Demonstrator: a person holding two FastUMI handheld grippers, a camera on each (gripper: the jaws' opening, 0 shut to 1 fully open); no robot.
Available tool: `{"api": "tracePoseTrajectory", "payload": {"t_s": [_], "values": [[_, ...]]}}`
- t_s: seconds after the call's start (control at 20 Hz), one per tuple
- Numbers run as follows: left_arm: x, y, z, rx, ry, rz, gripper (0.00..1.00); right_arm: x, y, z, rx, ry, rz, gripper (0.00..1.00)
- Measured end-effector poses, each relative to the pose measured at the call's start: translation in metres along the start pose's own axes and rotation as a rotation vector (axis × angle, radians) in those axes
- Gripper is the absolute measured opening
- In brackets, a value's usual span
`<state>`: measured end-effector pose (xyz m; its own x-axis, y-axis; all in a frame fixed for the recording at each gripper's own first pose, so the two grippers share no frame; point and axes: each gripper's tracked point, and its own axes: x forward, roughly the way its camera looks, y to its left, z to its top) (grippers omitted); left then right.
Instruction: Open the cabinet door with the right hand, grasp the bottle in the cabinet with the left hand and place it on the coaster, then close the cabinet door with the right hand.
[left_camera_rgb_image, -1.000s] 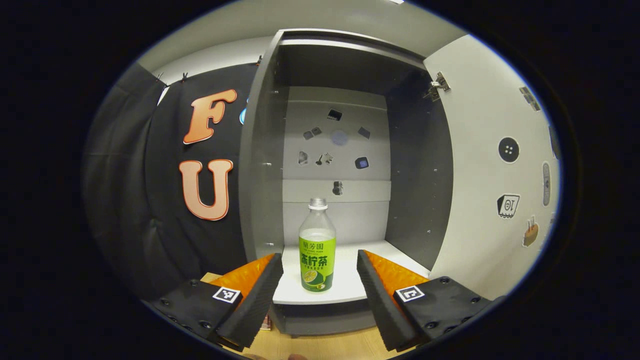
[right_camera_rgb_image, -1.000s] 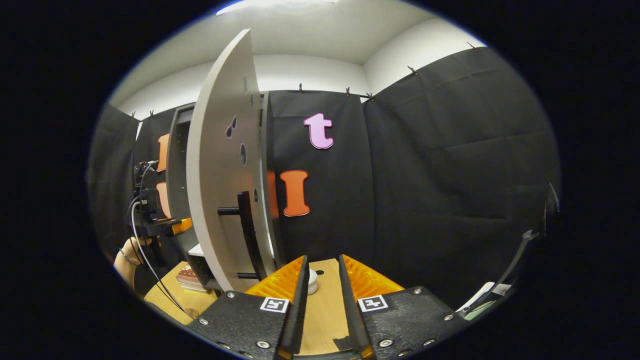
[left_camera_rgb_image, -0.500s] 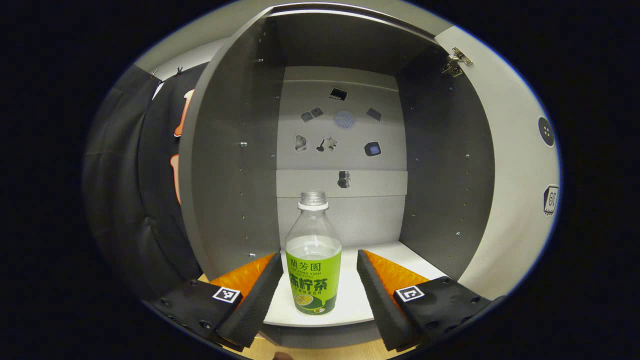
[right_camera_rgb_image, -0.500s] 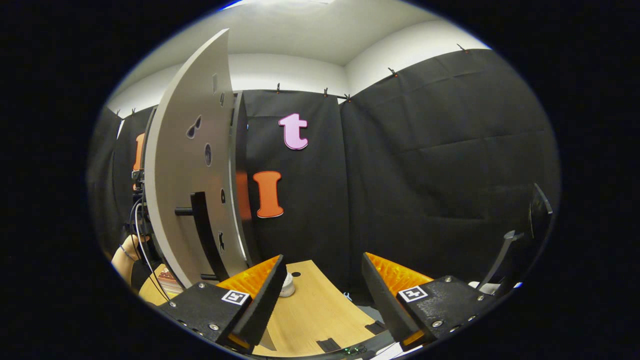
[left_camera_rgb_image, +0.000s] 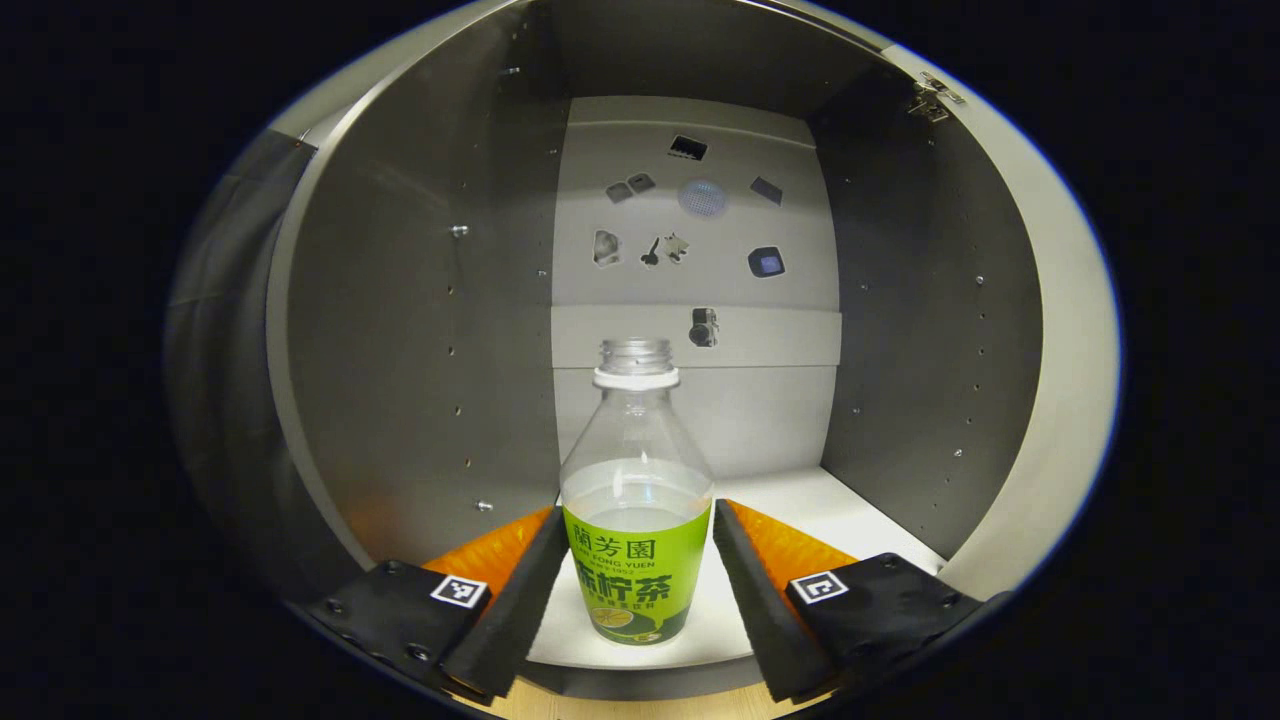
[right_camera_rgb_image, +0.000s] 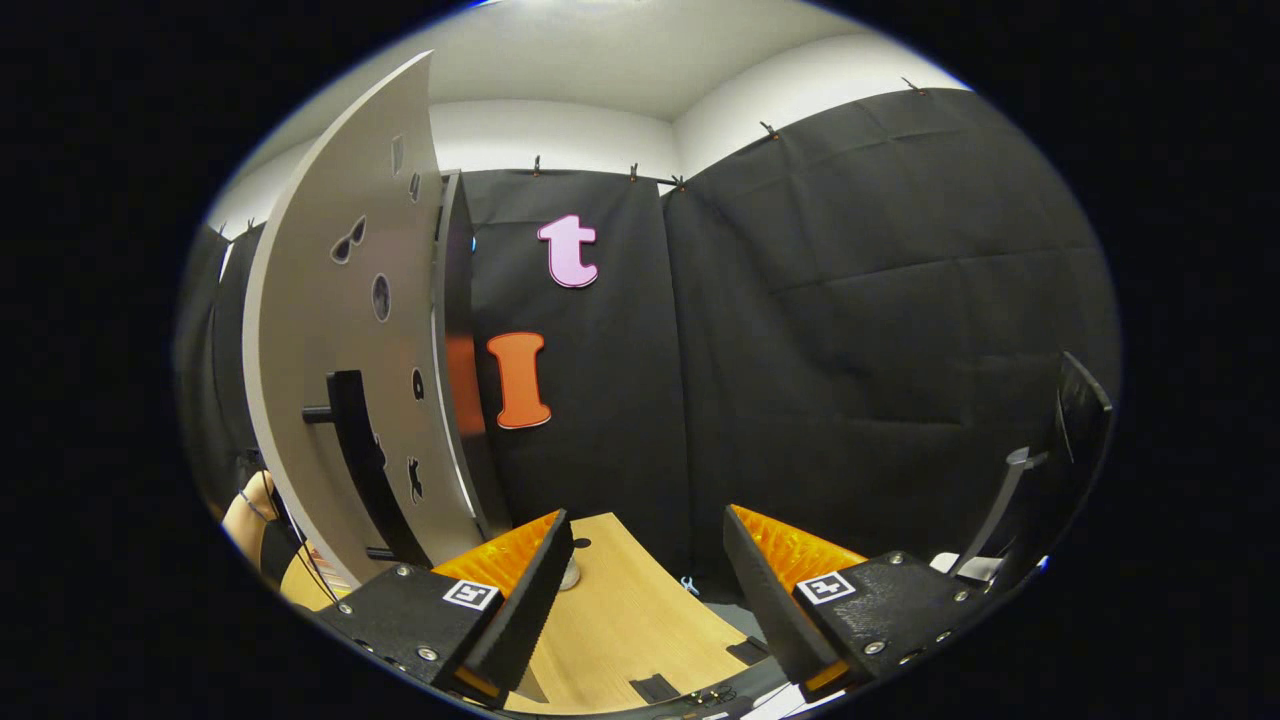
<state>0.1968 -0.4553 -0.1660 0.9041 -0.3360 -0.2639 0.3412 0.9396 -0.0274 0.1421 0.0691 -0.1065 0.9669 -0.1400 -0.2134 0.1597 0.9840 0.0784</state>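
- Left gripper view: left gripper (left_camera_rgb_image: 637, 560) spread wide around the bottle (left_camera_rgb_image: 637, 520) in the cabinet (left_camera_rgb_image: 400, 330); contact unclear.
- Right gripper view: right gripper (right_camera_rgb_image: 645, 570) wide open, empty, beside the cabinet door (right_camera_rgb_image: 340, 340); a hand (right_camera_rgb_image: 245, 515) half hidden behind it.

The bottle (left_camera_rgb_image: 636, 520) carries a green label with printed characters, with no other legible writing

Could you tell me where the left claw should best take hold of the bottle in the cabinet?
Grip the bottle across its labelled lower body, coming straight in from the cabinet's open front. It stands upright on the shelf, and the open left claw already flanks that wide round part; the neck above is narrower and likely less steady.
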Motion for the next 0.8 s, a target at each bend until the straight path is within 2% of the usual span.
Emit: {"api": "tracePoseTrajectory", "payload": {"t_s": [0.05, 0.5, 0.55, 0.6, 0.65, 0.7, 0.8], "values": [[-0.005, -0.001, 0.001, -0.008, -0.003, -0.008, 0.83, 0.002, 0.0, 0.0, 0.002, 0.001, 0.001, 0.93], [-0.078, -0.005, 0.021, -0.033, -0.037, -0.101, 0.84, 0.01, 0.006, 0.002, 0.019, -0.009, 0.046, 0.93], [-0.088, -0.002, 0.021, -0.03, -0.038, -0.104, 0.84, 0.011, 0.008, 0.002, 0.022, -0.009, 0.053, 0.93], [-0.098, 0.002, 0.021, -0.031, -0.041, -0.106, 0.84, 0.012, 0.009, 0.002, 0.023, -0.009, 0.057, 0.98], [-0.106, 0.008, 0.021, -0.036, -0.043, -0.102, 0.84, 0.011, 0.009, 0.002, 0.024, -0.011, 0.061, 0.98], [-0.116, 0.014, 0.02, -0.043, -0.045, -0.097, 0.84, 0.011, 0.009, 0.003, 0.025, -0.012, 0.064, 0.93], [-0.132, 0.028, 0.018, -0.048, -0.051, -0.078, 0.82, 0.008, 0.011, 0.004, 0.027, -0.015, 0.071, 0.93]]}}
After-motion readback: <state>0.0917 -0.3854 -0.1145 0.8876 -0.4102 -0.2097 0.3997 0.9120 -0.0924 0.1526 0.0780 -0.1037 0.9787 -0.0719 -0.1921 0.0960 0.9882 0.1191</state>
